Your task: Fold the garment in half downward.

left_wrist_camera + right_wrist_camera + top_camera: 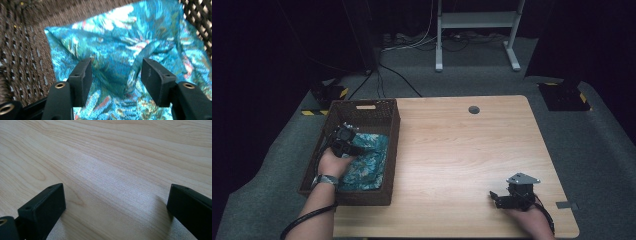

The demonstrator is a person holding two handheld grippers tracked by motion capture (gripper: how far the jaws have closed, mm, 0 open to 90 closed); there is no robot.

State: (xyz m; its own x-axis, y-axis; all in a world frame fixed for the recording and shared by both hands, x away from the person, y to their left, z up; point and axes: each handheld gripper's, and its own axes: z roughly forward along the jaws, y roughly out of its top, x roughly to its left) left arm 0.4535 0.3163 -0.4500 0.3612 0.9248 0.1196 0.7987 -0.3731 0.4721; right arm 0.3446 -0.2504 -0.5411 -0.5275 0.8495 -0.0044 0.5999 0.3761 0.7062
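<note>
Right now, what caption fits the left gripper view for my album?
Open left gripper poised over a teal patterned cloth inside a brown woven basket.

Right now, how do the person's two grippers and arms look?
Both grippers are black, each with two blocky black fingers carrying small screw holes. The left gripper trails a black cable along the forearm, and a wristwatch is worn there. The right gripper has a grey three-cornered plate on top and a black cable.
</note>
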